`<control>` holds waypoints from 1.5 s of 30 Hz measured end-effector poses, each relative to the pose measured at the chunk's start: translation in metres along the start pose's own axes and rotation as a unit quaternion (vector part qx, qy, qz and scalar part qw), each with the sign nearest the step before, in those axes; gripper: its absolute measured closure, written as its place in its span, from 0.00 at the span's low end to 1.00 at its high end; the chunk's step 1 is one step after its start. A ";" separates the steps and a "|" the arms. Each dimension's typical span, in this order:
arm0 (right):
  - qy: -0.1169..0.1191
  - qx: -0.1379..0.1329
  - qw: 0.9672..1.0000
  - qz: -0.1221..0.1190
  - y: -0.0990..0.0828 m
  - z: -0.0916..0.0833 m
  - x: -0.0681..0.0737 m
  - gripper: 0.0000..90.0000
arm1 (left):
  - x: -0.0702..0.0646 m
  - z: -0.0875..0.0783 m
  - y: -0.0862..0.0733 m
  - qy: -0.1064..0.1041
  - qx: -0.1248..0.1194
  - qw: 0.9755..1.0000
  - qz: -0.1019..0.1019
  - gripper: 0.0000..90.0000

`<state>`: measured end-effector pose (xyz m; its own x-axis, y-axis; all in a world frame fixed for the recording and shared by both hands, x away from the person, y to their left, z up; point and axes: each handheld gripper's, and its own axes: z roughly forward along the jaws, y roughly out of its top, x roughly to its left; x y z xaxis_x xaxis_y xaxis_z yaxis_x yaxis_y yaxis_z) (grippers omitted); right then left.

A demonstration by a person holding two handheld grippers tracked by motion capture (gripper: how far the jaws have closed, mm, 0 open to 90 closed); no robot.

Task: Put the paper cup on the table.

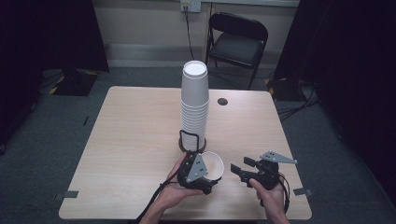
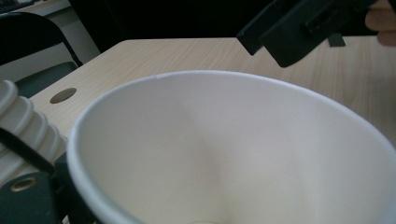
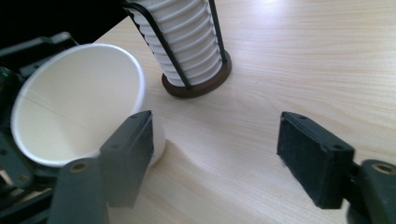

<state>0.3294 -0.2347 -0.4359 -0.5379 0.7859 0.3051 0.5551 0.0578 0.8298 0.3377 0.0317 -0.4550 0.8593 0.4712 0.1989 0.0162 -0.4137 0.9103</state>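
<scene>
White paper cup (image 1: pixel 214 164) held in left gripper (image 1: pixel 198 175) near table's (image 1: pixel 130 140) front edge, mouth tipped toward right gripper (image 3: pixel 215 154), just in front of cup stack (image 1: pixel 194 100) in wire holder (image 3: pixel 196 84). Right jaws wide, nothing between. Cup probably light, thin-walled, crushable: grip gently at rim wall.

Left claw (image 1: pixel 205 173) sits clamped near the table's front edge — right claw (image 3: pixel 215 154) beside it, jaws spread wide.

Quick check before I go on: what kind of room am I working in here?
Probably a lab or recording room, not a home: a light wooden table on grey carpet, black curtains at both sides, a black folding chair by the wall.
</scene>
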 end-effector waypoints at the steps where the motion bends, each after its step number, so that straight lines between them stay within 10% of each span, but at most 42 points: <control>1: -0.002 0.002 1.000 0.003 0.000 0.000 -0.001 0.23 | 0.001 -0.002 0.000 0.003 0.001 1.000 -0.004 0.10; 18: -0.034 0.031 0.999 -0.011 -0.009 0.001 -0.006 0.15 | 0.049 -0.056 -0.008 0.087 -0.021 0.992 -0.091 0.10; 39: -0.051 0.046 0.997 -0.019 -0.013 0.003 -0.010 0.15 | 0.100 -0.083 -0.022 0.167 -0.029 0.972 -0.163 0.10; 45: -0.053 0.048 0.997 -0.020 -0.014 0.003 -0.010 0.15 | 0.121 -0.092 -0.022 0.206 -0.040 0.960 -0.184 0.10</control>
<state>0.3292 -0.2417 -0.4519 -0.4928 0.8426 0.2171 0.5953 0.1444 0.7904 0.3948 0.1695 -0.4174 0.5278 0.8488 -0.0295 0.2270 -0.1075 0.9679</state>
